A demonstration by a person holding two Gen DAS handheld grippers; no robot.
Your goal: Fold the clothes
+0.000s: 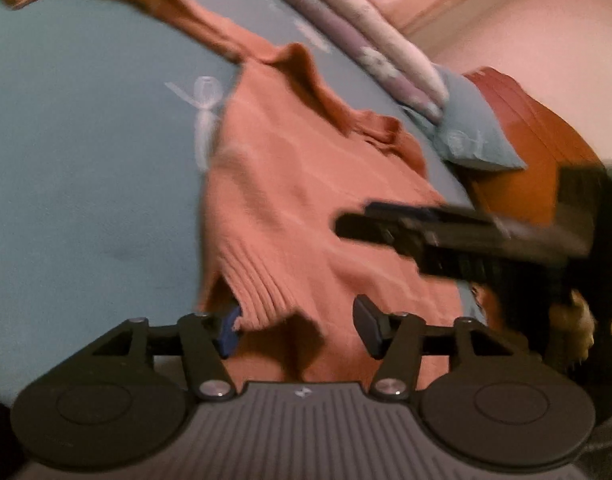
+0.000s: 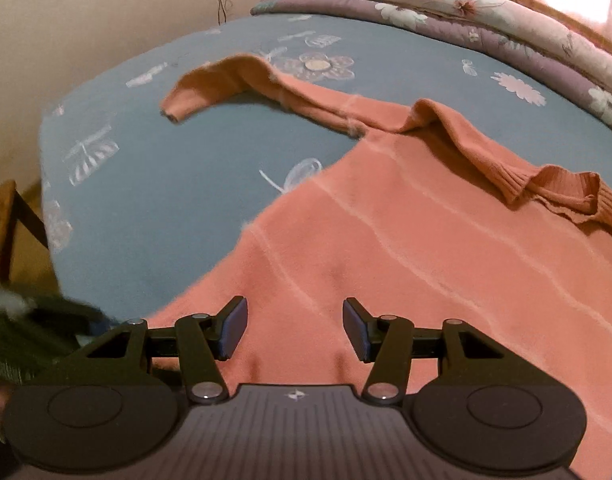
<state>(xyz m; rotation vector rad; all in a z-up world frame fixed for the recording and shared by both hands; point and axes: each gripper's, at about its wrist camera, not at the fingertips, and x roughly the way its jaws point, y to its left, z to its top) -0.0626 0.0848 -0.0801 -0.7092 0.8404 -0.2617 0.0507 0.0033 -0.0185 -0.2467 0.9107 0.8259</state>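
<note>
Closest to us, our left gripper [image 1: 296,326] has its jaws apart; the ribbed hem of the salmon-pink sweater [image 1: 306,200] droops right beside the left pad, and through the blur we cannot tell if it touches. A small white emblem sits on the gripper's ridged grey body, no readable lettering. Our right gripper [image 2: 295,328] hovers over the sweater's body, jaws spread, nothing pinched between the pads. The sweater lies spread on the blue flowered bedsheet [image 2: 154,208]: one sleeve [image 2: 226,76] stretches away across the sheet, the other is folded back over the chest with its ribbed cuff [image 2: 518,184] on top. Farther off, folded floral quilts [image 2: 466,12] are stacked along the bed's far edge. No labels anywhere we can read
</note>
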